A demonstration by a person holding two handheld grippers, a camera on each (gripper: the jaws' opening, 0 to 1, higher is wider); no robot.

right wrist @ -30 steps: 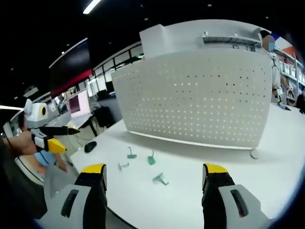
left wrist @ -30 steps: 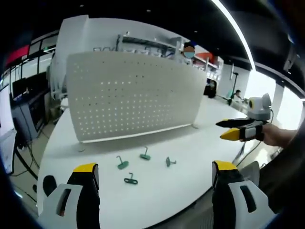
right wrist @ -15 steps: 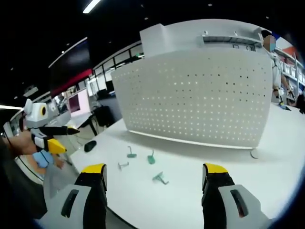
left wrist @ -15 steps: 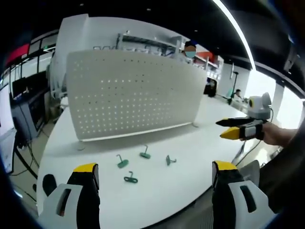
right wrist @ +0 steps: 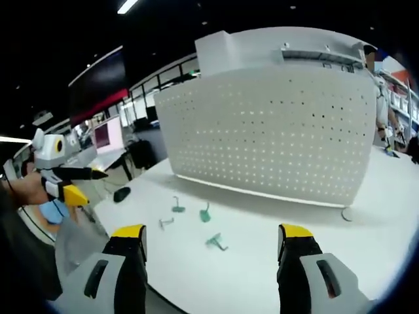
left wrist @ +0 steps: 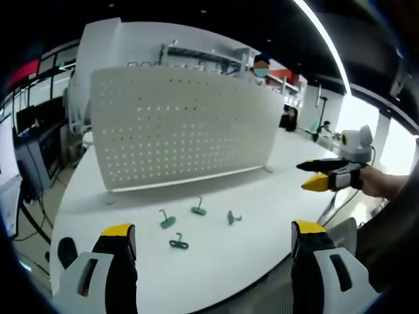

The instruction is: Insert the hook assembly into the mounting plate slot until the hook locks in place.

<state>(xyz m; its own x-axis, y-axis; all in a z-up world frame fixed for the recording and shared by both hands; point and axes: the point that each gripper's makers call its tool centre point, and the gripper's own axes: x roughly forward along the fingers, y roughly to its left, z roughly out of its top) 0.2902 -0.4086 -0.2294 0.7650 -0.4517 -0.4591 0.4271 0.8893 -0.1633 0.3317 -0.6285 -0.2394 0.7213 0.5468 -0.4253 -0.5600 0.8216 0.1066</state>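
A white perforated mounting plate (left wrist: 177, 124) stands upright on the white table (left wrist: 262, 196), also seen in the right gripper view (right wrist: 275, 131). Several small green hooks lie loose on the table in front of it, among them (left wrist: 167, 220), (left wrist: 199, 209), (left wrist: 233, 218); the right gripper view shows hooks (right wrist: 178, 208), (right wrist: 205, 214), (right wrist: 215, 242). My left gripper (left wrist: 213, 230) hovers open over the table's near edge, short of the hooks. My right gripper (right wrist: 213, 235) is open too, nothing between its jaws. Each appears in the other's view: right gripper (left wrist: 302, 178), left gripper (right wrist: 88, 183).
A black mouse-like object (right wrist: 121, 193) lies near the table's left end, also seen at the near corner (left wrist: 65, 252). Desks, monitors and shelving fill the room behind. A person stands behind the plate (left wrist: 260, 69). Bare table lies around the hooks.
Both views have shifted slightly with the hands. The hooks and plate have not moved, and both grippers stay open.
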